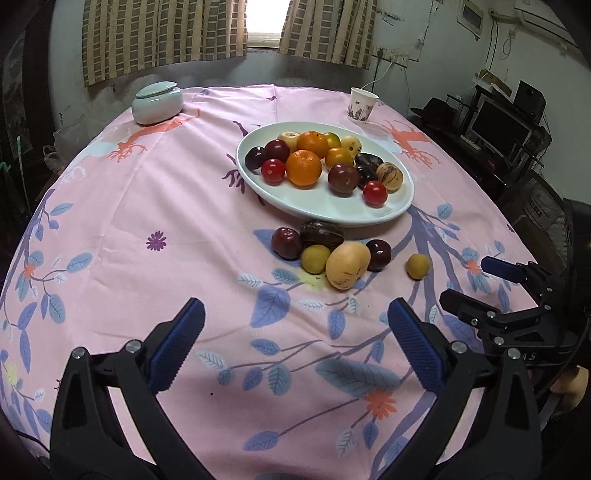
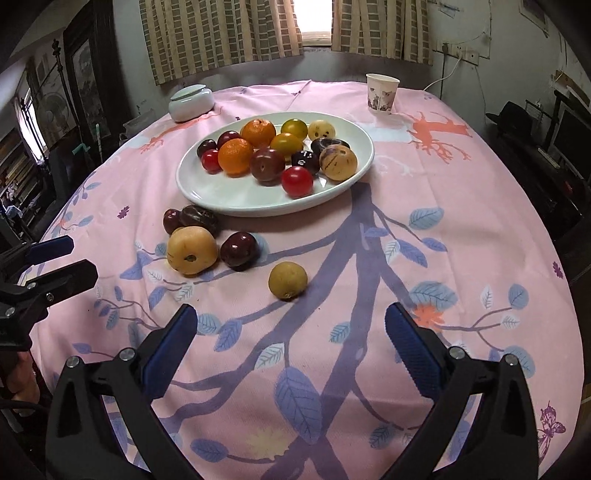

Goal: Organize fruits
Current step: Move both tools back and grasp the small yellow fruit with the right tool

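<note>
Fruits mostly sit piled on the white plate (image 2: 354,177); six stragglers remain on the cloth, probably next. We've got left gripper (image 1: 295,343) and right gripper (image 2: 291,347) spread wide, empty.

fruits (image 1: 321,162) on plate (image 1: 332,212), loose fruits (image 1: 325,254) before it on tablecloth (image 1: 147,206)

Each view is taken from behind its own gripper, angled down across the tablecloth (image 1: 147,206) toward the curtained window (image 2: 316,16). The plate (image 1: 332,212) (seen from either side) is shared, at middle distance.
</note>
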Demonstrator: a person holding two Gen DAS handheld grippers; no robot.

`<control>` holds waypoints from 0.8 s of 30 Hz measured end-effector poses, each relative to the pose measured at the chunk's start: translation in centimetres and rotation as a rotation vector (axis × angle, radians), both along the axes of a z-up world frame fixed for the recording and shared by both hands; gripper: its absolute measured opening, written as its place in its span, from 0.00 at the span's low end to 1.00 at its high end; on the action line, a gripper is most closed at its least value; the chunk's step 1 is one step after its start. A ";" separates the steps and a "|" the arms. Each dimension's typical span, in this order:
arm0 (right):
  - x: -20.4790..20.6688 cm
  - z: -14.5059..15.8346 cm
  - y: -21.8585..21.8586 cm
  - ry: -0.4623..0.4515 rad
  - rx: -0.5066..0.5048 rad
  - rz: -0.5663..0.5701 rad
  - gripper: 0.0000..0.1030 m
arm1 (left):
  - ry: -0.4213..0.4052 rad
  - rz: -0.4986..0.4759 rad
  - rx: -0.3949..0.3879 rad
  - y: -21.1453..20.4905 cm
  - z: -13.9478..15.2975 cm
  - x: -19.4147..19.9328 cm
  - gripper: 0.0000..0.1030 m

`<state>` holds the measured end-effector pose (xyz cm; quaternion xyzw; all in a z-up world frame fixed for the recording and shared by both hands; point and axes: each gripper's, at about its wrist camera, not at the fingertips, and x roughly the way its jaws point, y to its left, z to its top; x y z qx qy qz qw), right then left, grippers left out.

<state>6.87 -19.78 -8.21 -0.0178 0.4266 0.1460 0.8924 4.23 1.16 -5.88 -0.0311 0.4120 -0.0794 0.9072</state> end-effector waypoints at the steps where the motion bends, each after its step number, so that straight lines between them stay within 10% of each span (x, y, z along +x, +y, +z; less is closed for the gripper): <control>1: 0.3 -0.3 -0.1 0.011 0.006 0.001 0.99 | 0.003 0.001 -0.001 0.0 0.0 0.1 0.98; 8: 2.5 -1.7 0.3 0.066 0.027 0.007 0.95 | 0.042 -0.010 -0.025 0.2 -0.7 0.2 0.98; 11: 3.7 -2.4 0.7 0.098 0.031 0.015 0.55 | 0.044 -0.011 -0.022 0.3 -0.8 0.1 0.98; 16: 4.6 -2.8 1.2 0.094 -0.005 0.012 0.28 | 0.046 -0.009 -0.031 0.3 -0.7 0.5 0.98; 24: 1.2 0.5 -0.2 0.015 0.058 0.020 0.28 | 0.076 -0.037 -0.010 -1.6 -1.3 2.5 0.98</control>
